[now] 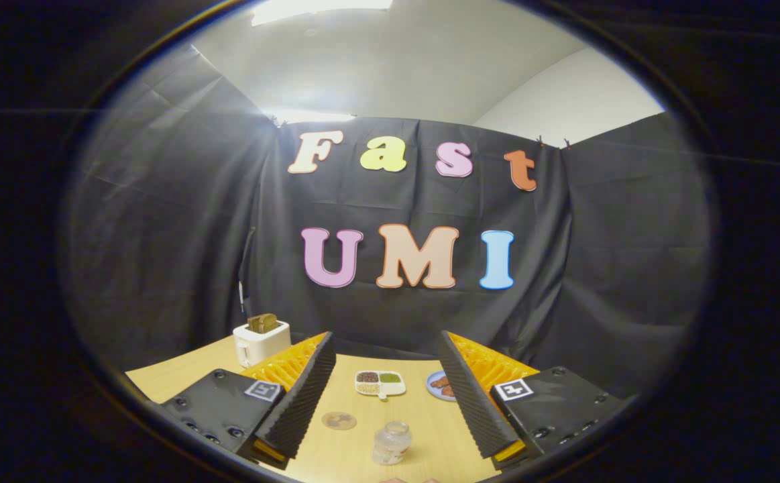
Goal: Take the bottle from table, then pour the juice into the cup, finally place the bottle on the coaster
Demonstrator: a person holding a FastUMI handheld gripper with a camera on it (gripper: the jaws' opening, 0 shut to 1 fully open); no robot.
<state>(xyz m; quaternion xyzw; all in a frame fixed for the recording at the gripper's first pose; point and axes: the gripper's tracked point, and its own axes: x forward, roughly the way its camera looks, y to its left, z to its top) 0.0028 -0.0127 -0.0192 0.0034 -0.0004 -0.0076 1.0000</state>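
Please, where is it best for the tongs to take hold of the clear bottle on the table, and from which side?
Grip the bottle around its round body, below the narrower neck, probably coming level from the near side. It stands upright on the table between the open tongs, with bare wood on both sides, so each finger can pass along one flank.

Claw [387,396] apart: ribbed fingers, screwed mounts, square tag markers

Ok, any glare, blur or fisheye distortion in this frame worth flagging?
Gripper view: a ceiling light flares over the cloth wall's top edge, hazing that side; fisheye bending curves the table edge; the clear bottle between the open hand-held gripper fingers looks slightly soft; the coaster and toaster read clearly.
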